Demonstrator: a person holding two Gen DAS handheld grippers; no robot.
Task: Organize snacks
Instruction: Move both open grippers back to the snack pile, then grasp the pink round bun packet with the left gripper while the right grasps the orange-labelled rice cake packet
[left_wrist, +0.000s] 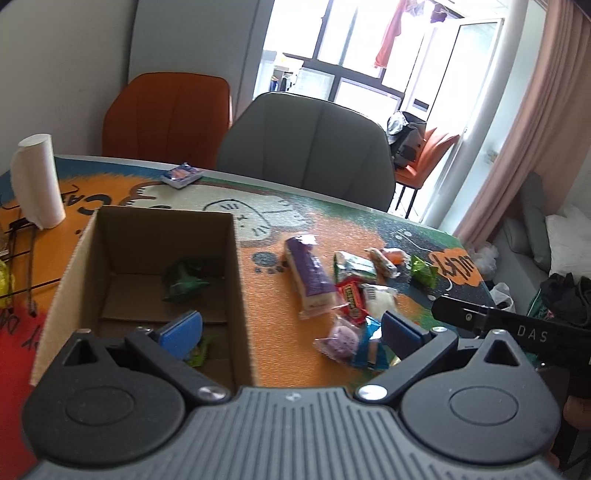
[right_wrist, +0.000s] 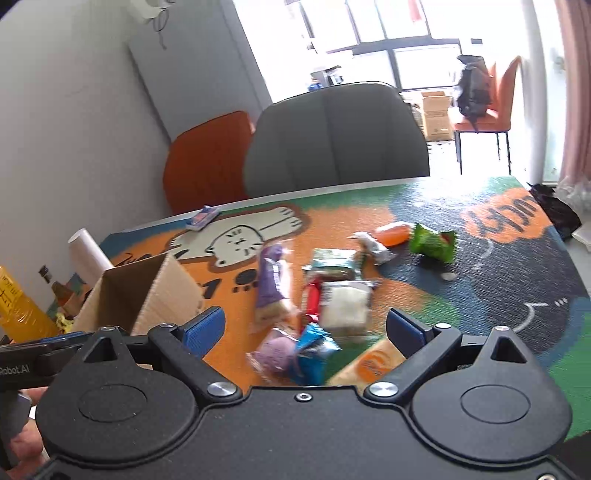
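Observation:
An open cardboard box (left_wrist: 85, 258) (right_wrist: 162, 291) stands on the left of the table, with a dark green packet (left_wrist: 186, 278) and a lighter green wrapper (left_wrist: 199, 352) inside. Right of it lies a heap of snacks: a long purple pack (left_wrist: 312, 273) (right_wrist: 271, 284), a red bar (left_wrist: 351, 297) (right_wrist: 312, 299), a white pack (right_wrist: 345, 306), a round purple pack (left_wrist: 341, 339) (right_wrist: 277, 350), a blue packet (right_wrist: 314, 354), a green bag (right_wrist: 432, 242). My left gripper (left_wrist: 291, 332) is open, straddling the box's right wall. My right gripper (right_wrist: 304, 326) hangs open over the heap, nothing held.
A white paper roll (left_wrist: 37, 181) stands at the table's far left beside a yellow object (right_wrist: 18, 306). A small blue packet (left_wrist: 181, 175) lies near the far edge. A grey chair (left_wrist: 306, 147) and an orange chair (left_wrist: 166, 114) stand behind the table.

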